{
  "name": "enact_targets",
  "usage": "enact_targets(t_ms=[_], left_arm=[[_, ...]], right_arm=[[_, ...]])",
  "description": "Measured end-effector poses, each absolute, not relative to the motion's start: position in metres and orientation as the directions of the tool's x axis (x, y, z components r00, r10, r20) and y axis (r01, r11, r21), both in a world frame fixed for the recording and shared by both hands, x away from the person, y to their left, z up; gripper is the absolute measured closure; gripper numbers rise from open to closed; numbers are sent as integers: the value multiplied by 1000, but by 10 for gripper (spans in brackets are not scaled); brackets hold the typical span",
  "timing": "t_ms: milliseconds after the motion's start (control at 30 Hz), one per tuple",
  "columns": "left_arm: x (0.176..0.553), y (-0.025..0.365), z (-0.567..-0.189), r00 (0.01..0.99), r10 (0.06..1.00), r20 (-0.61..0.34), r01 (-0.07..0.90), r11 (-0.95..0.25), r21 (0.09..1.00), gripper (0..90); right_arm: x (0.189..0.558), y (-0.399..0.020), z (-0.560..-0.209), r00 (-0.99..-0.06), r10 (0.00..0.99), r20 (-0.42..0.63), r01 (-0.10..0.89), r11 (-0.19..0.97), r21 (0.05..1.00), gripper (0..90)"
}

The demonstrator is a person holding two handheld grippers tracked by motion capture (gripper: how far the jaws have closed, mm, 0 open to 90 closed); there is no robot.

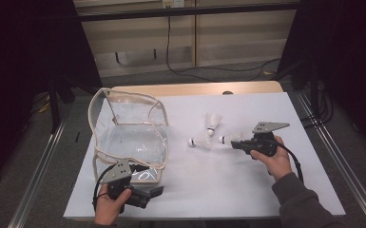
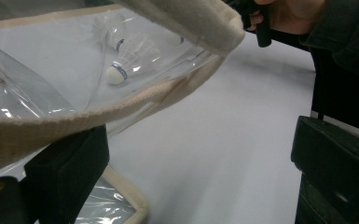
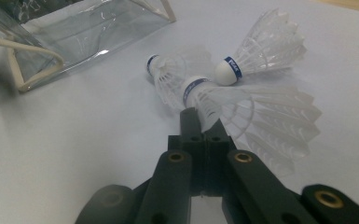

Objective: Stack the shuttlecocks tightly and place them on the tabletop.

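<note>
Right gripper [image 3: 200, 122]: jaws pressed together on feather skirt of nearest shuttlecock [image 3: 242, 109], beside two more shuttlecocks [image 1: 204, 133] on white table [image 1: 247, 190]. Left gripper [image 1: 145, 192]: jaws apart, cloth rim of clear pouch [image 1: 128, 137] lying across one jaw. Handling: very light, feathers fragile and easily crushed; firmer hold likely at cork base [image 3: 193, 88]. Pouch soft, floppy.
</note>
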State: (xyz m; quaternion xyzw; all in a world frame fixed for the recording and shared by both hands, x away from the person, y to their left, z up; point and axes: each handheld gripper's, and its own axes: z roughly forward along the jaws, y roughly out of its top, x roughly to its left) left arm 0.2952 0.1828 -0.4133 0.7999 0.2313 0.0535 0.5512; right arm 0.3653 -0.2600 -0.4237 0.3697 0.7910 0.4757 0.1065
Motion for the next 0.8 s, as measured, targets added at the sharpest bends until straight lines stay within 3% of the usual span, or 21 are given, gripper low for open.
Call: enact_targets(t_ms=[800], left_arm=[[296, 183, -413, 888, 428, -170, 310, -282, 908, 44]], right_arm=[[377, -249, -422, -703, 689, 173, 483, 285, 828, 896]])
